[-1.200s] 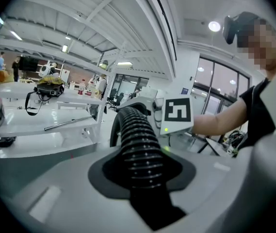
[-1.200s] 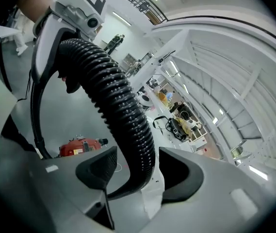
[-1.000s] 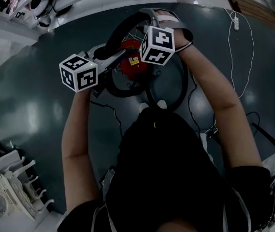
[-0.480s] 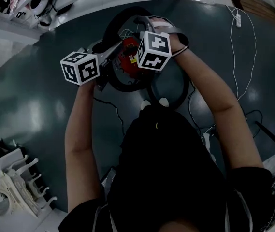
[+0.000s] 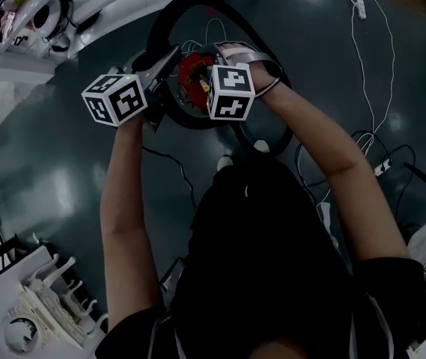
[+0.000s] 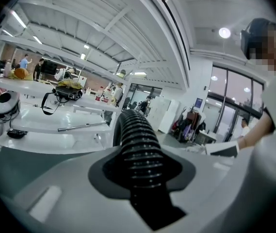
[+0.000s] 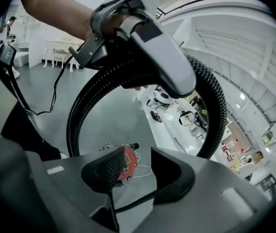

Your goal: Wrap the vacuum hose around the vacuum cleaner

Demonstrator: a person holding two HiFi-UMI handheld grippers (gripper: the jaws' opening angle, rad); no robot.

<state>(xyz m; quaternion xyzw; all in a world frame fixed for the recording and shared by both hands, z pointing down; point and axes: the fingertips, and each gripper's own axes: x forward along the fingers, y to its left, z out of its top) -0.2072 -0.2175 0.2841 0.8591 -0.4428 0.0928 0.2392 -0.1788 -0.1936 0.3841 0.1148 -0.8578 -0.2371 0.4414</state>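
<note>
Left gripper (image 6: 140, 165) is clamped on the black ribbed hose (image 6: 133, 130), which runs up out of its jaws and arcs in a wide loop over the red vacuum (image 5: 192, 73) on the dark floor (image 5: 55, 170). My right gripper (image 7: 138, 171) has just been closing its jaws, yet nothing sits between them. I only see the vacuum through the gap, well beyond the pads.

What worries me: the hose looks springy, and I hold it at one spot only. If the right gripper closes on air, nothing pins the far side of the loop, and it could spring open the moment I ease the left. If I pull the hose too hard around the body, the vacuum — it looks small and light — may tip or slide rather than take the wrap. Thin wires (image 5: 211, 30) lie right at the vacuum. With the right gripper aimed that low, I judge its jaws could catch one of those instead of the hose — and dragging a wire would shift the vacuum too.
</note>
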